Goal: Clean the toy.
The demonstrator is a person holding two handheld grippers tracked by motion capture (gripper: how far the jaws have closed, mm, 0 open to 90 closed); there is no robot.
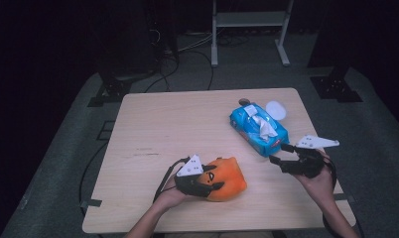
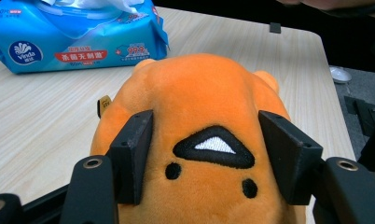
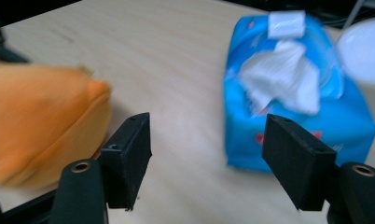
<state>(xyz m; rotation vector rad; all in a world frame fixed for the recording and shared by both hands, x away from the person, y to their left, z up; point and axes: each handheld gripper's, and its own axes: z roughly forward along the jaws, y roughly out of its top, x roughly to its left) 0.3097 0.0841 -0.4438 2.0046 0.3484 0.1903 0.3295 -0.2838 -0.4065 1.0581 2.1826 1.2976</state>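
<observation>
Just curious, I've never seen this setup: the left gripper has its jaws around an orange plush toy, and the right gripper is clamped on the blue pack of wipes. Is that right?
Not quite. The right gripper clamps nothing: in the right gripper view its jaws stand open over bare table, short of the blue pack of wipes. The left gripper does straddle the orange plush toy.

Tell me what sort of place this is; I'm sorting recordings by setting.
Probably a lab or recording studio, not a home: a lone wooden table on grey carpet in a dark room, cables trailing across the floor, and a metal equipment stand behind it.
</observation>
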